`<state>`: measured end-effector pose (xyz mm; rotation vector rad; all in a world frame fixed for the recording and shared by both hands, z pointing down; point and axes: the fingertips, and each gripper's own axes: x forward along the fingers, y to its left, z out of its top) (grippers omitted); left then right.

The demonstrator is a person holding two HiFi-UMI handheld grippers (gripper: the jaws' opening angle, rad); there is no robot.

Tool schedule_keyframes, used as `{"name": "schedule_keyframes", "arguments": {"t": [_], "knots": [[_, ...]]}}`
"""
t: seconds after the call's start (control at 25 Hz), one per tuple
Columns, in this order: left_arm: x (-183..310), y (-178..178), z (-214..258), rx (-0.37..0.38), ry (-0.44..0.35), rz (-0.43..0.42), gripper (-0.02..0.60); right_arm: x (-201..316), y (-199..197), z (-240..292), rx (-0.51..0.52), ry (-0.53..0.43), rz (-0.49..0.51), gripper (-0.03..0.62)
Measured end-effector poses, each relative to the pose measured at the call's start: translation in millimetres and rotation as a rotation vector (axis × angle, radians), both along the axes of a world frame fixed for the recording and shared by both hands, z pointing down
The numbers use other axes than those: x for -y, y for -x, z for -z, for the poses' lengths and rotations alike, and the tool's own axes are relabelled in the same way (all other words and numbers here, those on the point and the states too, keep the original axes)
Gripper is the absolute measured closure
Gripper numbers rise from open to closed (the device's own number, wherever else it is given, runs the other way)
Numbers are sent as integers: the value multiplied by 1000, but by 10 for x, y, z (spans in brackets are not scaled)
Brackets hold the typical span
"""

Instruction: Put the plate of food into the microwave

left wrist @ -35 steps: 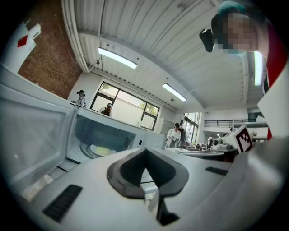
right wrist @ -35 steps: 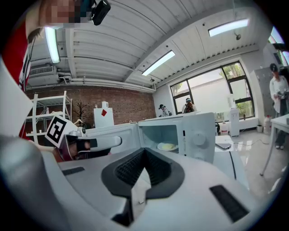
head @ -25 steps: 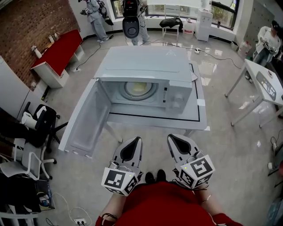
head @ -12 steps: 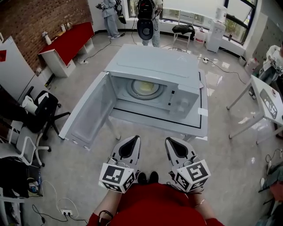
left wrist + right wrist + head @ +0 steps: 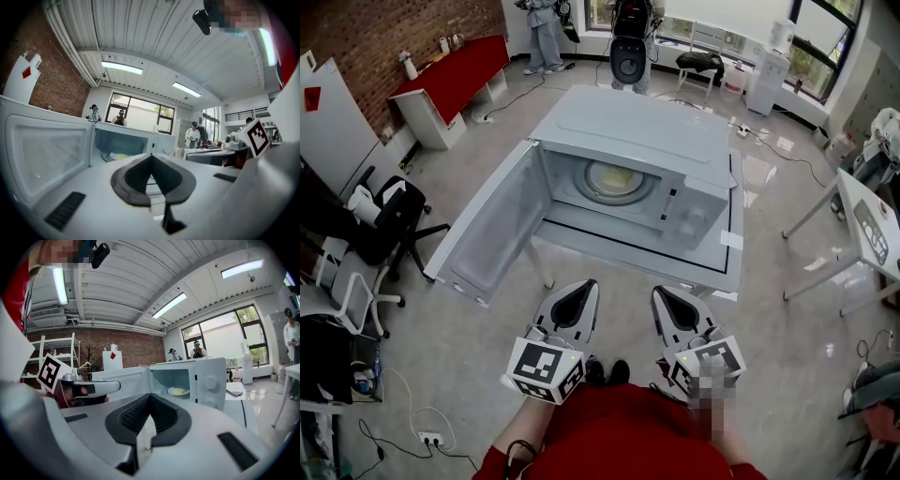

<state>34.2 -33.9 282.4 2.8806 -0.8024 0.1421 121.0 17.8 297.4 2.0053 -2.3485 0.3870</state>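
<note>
A white microwave [image 5: 628, 141] stands on a white table [image 5: 727, 267] with its door [image 5: 492, 230] swung wide open to the left. Inside, on the turntable, sits the plate of food [image 5: 612, 178], pale yellow; it also shows in the left gripper view as the plate [image 5: 119, 156] and in the right gripper view as the plate [image 5: 178, 391]. My left gripper [image 5: 578, 292] and right gripper [image 5: 664, 296] hang side by side close to my body, well short of the table's front edge. Both are shut with nothing held.
Black and white office chairs [image 5: 389, 220] stand on the floor at the left. A red-topped bench [image 5: 455, 80] is at the back left and another white table [image 5: 862, 216] at the right. People [image 5: 628, 37] stand behind the microwave. Cables trail on the floor.
The head view has shifted, so the microwave sits a little more to the right and its cavity shows more plainly. Both grippers stay shut, low near my body.
</note>
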Motion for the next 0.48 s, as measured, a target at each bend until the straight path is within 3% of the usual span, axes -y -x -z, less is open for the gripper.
{"name": "schedule_keyframes", "arguments": {"t": [0.48], "knots": [[-7, -98, 24, 8, -16, 0, 574, 23, -70, 19, -17, 7, 12, 583]]}}
